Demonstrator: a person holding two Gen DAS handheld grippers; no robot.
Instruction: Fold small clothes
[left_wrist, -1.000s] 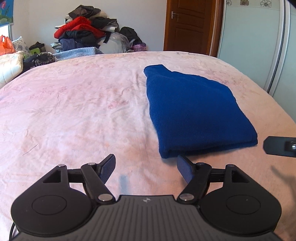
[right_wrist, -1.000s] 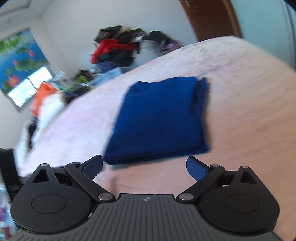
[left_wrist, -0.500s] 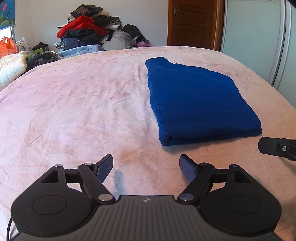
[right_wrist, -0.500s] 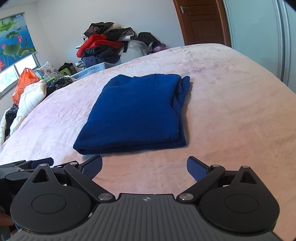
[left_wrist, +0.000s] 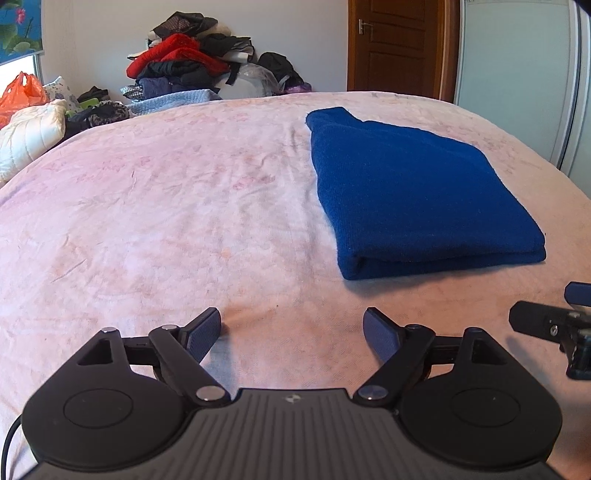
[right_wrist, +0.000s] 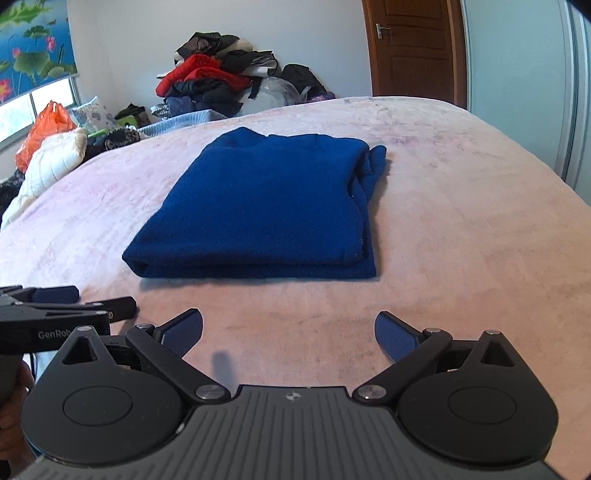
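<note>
A dark blue knit garment (left_wrist: 413, 195) lies folded into a flat rectangle on the pink bed cover (left_wrist: 166, 206); it also shows in the right wrist view (right_wrist: 266, 206), with loose folds bunched at its far right corner. My left gripper (left_wrist: 291, 332) is open and empty, above the cover short of the garment's near left corner. My right gripper (right_wrist: 288, 334) is open and empty, short of the garment's near folded edge. Each gripper shows at the edge of the other's view.
A heap of clothes (left_wrist: 188, 70) is piled against the far wall. A white quilt (left_wrist: 29, 136) and an orange bag (left_wrist: 22, 94) lie at the far left. A wooden door (left_wrist: 395, 48) and a sliding wardrobe (left_wrist: 517, 74) stand at the right.
Both grippers have drawn back from the garment and levelled out; the right view has steadied from a tilt. The garment lies as before, and both stay open.
</note>
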